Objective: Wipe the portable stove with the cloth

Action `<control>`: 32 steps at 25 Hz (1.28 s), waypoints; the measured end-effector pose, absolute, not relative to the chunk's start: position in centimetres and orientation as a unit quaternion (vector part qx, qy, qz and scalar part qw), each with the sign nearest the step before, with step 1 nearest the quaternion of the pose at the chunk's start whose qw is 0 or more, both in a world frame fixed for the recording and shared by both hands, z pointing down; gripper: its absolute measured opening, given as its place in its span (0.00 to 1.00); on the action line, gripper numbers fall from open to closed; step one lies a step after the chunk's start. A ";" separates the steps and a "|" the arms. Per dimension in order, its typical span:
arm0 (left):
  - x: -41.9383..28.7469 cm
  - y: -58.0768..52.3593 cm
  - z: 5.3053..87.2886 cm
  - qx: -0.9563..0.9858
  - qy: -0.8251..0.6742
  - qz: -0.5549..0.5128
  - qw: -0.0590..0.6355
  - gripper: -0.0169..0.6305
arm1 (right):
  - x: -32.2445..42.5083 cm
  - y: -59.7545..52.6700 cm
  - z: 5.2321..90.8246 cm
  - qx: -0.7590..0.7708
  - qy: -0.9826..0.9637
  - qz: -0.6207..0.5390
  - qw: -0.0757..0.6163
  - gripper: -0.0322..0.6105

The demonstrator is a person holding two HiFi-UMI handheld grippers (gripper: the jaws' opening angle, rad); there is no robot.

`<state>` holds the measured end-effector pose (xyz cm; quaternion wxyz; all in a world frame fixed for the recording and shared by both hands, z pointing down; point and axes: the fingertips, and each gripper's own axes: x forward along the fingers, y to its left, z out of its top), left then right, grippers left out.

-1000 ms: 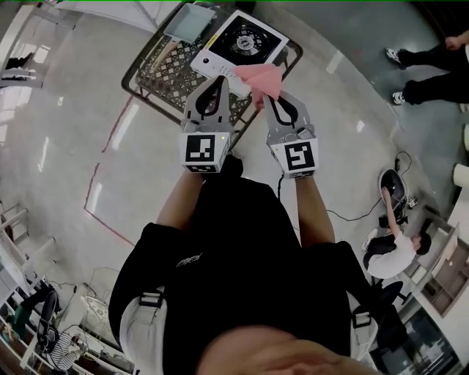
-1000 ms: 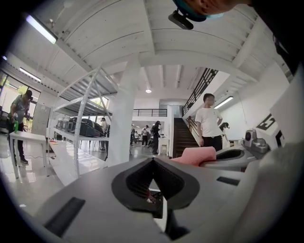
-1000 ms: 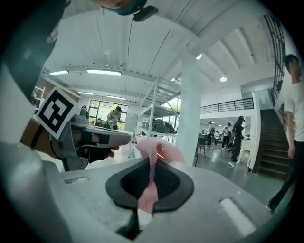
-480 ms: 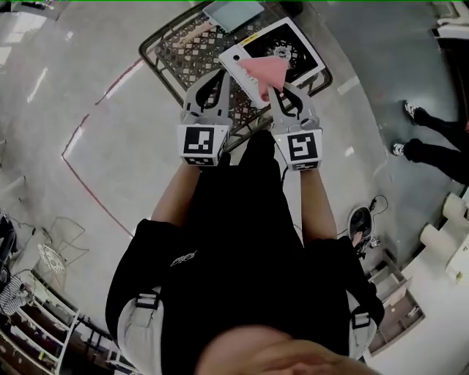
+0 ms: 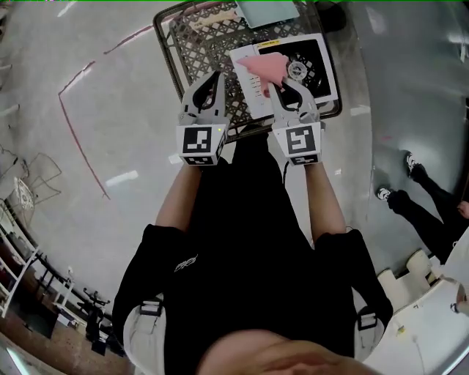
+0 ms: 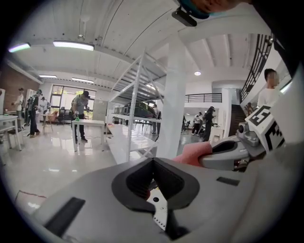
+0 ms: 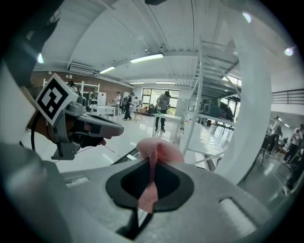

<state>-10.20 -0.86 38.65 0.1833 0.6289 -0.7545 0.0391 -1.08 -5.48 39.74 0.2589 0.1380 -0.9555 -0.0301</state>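
Note:
The portable stove point(image 5: 306, 67), white with a black burner top, lies on a metal lattice table point(image 5: 192, 45) at the top of the head view. A pink cloth point(image 5: 264, 68) hangs over the stove's near left corner, and my right gripper point(image 5: 281, 85) is shut on it. In the right gripper view the cloth point(image 7: 155, 153) bunches up between the closed jaws. My left gripper point(image 5: 214, 79) hovers over the lattice just left of the stove, shut with nothing in it. The left gripper view shows the cloth point(image 6: 194, 153) and the right gripper point(image 6: 229, 151) off to its right.
A pale green tray point(image 5: 267, 9) sits on the table's far edge. A red tape line point(image 5: 72, 110) marks the shiny floor to the left. A person's feet point(image 5: 401, 182) stand at the right, and white furniture point(image 5: 432, 315) fills the lower right corner.
The head view has swung round, so the table and stove now sit further right and turned in the frame. Both grippers keep their pose, the right one still holding the cloth.

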 end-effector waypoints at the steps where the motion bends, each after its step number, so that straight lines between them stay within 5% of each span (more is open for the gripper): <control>1: -10.2 -1.2 39.0 0.618 -0.763 0.038 0.185 0.02 | -1.1 -6.0 40.3 0.125 -0.956 -0.034 0.264 0.06; 32: -11.5 3.6 51.6 0.528 -0.796 0.013 0.295 0.02 | -9.3 -7.2 54.5 -0.007 -0.900 -0.078 0.428 0.06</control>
